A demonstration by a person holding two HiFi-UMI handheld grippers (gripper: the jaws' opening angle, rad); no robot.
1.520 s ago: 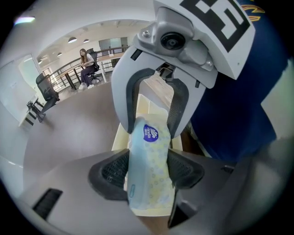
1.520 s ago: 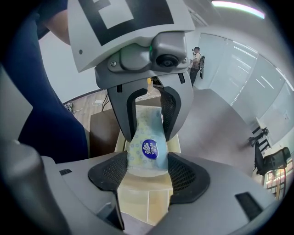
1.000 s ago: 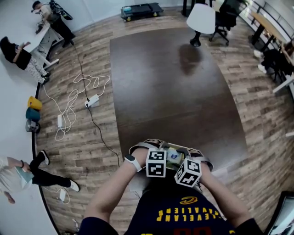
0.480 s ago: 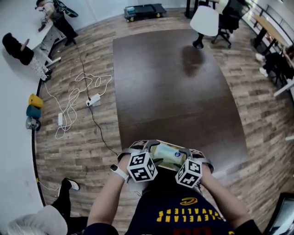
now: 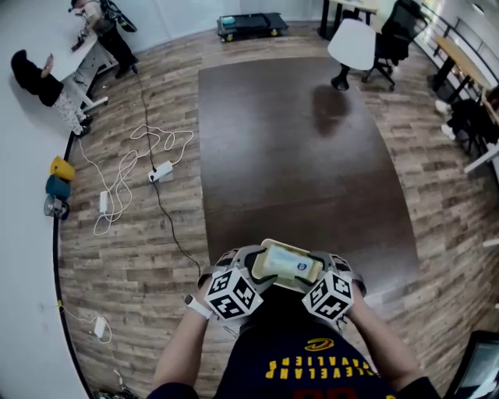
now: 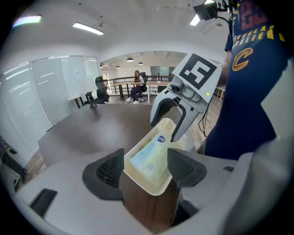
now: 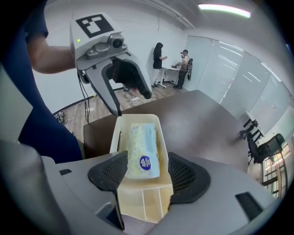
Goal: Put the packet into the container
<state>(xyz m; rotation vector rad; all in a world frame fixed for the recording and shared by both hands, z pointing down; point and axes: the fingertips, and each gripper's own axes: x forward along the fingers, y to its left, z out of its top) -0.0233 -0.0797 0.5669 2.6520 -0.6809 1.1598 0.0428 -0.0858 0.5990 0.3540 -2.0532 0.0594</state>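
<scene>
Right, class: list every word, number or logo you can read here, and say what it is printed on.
"CLEVELAND CAVALIERS", upside down, on the person's navy shirt.
"C" logo, same shirt.
Shirt number: cut off, unreadable.
Round blue label on the packet in the cream container: too small to read.
Marker cubes: patterns only, no letters.

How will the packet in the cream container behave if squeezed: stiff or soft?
Probably soft and light: the packet looks like a film-wrapped tissue pack with a puffy top. Its glossy wrap may slip when gripped. It lies flat in the cream container, so it should hardly roll.
</scene>
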